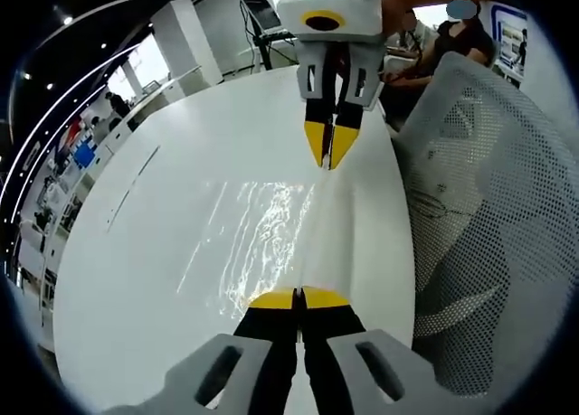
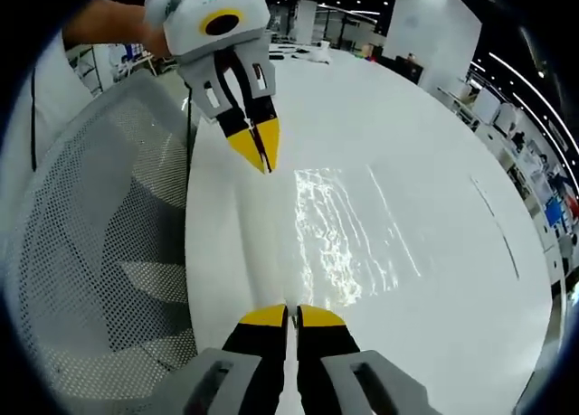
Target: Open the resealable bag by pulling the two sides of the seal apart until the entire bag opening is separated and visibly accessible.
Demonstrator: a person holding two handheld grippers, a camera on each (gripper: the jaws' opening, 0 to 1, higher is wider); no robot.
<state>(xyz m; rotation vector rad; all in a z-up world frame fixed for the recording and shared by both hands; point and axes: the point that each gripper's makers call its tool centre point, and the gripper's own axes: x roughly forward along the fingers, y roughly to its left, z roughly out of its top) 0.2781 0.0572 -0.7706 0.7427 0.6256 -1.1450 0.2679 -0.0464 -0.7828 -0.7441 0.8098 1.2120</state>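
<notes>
A clear resealable bag [image 1: 262, 239] hangs stretched between my two grippers above the white table [image 1: 136, 252], and its film glints in the light. In the left gripper view my left gripper [image 1: 298, 298] is at the bottom, its yellow tips shut on the bag's near edge. Across from it, my right gripper [image 1: 328, 155] pinches the far edge. The right gripper view mirrors this: the right gripper [image 2: 291, 316] is shut on the bag [image 2: 344, 239] at the bottom, with the left gripper [image 2: 262, 153] clamped on the opposite edge. I cannot tell whether the seal is parted.
A white mesh chair [image 1: 493, 207] stands right beside the table edge, also seen in the right gripper view as the chair [image 2: 95, 252] on the left. Seated people [image 1: 457, 35] are behind it. The table [image 2: 452, 252] spreads wide beyond the bag.
</notes>
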